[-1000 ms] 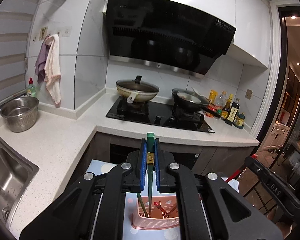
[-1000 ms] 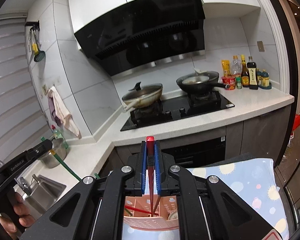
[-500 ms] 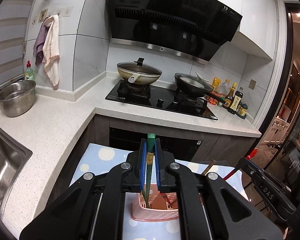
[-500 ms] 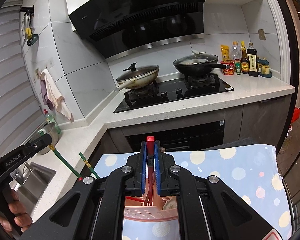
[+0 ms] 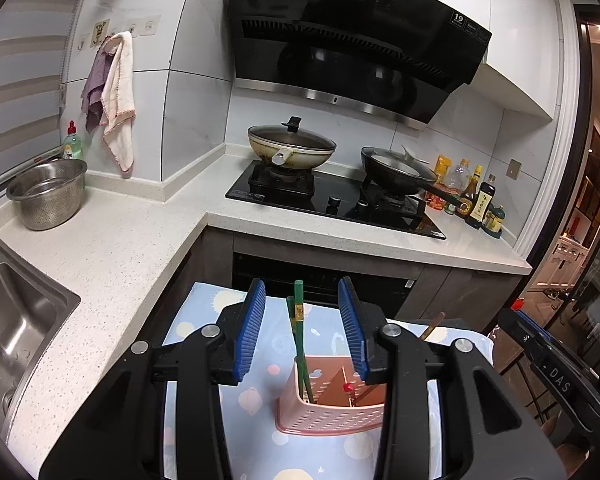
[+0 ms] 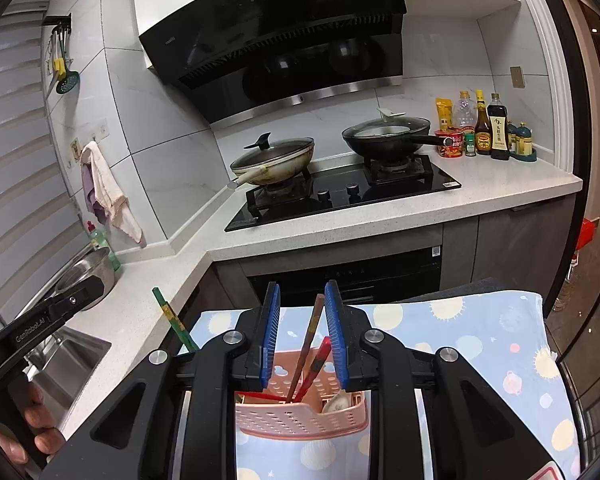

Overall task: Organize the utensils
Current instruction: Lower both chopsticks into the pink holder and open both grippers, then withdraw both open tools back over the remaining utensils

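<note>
**A:** Start with the left wrist view. The left tongs are spreading, pads clear of the green chopsticks, which stand between them, low and centre in the frame, tips already down in the pink utensil basket. Nothing is gripped there as far as I can see.

**B:** So the drop is made. I'd say the thing now is to let the jaws finish widening before lifting, and to rise straight, so a pad doesn't catch the sticks and tip them out.

**A:** Now the right wrist view. The right tongs are parting too, less widely. The brown chopstick and red chopstick lean between the pads, ends in the basket at bottom centre, on the patterned cloth over the bench.

**B:** The red one sits very near the right-hand pad; I can't tell if it touches. I'd open further before withdrawing.
</note>
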A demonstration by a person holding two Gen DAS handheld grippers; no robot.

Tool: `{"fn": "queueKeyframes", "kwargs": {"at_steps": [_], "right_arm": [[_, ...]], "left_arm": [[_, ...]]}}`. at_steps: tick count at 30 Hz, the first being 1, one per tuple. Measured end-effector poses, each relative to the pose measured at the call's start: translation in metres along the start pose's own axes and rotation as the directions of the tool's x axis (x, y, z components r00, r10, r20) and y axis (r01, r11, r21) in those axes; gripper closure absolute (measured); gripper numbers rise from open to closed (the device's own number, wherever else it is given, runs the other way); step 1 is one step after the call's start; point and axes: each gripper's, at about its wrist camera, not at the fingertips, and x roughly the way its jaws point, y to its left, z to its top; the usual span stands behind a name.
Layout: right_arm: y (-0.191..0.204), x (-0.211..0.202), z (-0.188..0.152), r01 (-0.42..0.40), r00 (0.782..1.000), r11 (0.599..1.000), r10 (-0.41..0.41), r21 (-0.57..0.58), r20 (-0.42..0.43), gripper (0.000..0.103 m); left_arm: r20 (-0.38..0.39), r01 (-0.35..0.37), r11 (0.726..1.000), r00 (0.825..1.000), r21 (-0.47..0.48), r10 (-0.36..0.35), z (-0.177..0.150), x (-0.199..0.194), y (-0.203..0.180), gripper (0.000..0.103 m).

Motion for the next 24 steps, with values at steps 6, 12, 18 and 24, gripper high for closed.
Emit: {"fn": "queueKeyframes", "kwargs": {"at_steps": [6, 12, 18, 24], "right_arm": [[0.002, -0.012, -0.010, -0.001, 1.000, 1.000, 0.001, -0.011, -0.016, 0.080], [0.005, -0.030, -0.023, -0.005, 0.999, 0.999, 0.004, -0.034, -0.036, 0.080], [0.010, -0.056, -0.045, -0.015, 0.998, 0.998, 0.011, -0.066, -0.057, 0.080], [0.011, -0.083, -0.077, -0.029, 0.995, 0.997, 0.022, -0.075, -0.095, 0.080]], "left_arm": [[-0.002, -0.005, 1.000, 1.000, -0.002, 0.005, -0.005, -0.011, 0.003, 0.067], [-0.008, -0.007, 1.000, 1.000, 0.004, 0.007, -0.013, -0.027, 0.003, 0.067], [-0.022, -0.007, 1.000, 1.000, 0.016, 0.008, -0.031, -0.047, 0.002, 0.067], [-0.052, -0.012, 0.999, 0.999, 0.030, 0.013, -0.059, -0.068, 0.001, 0.067]]}}
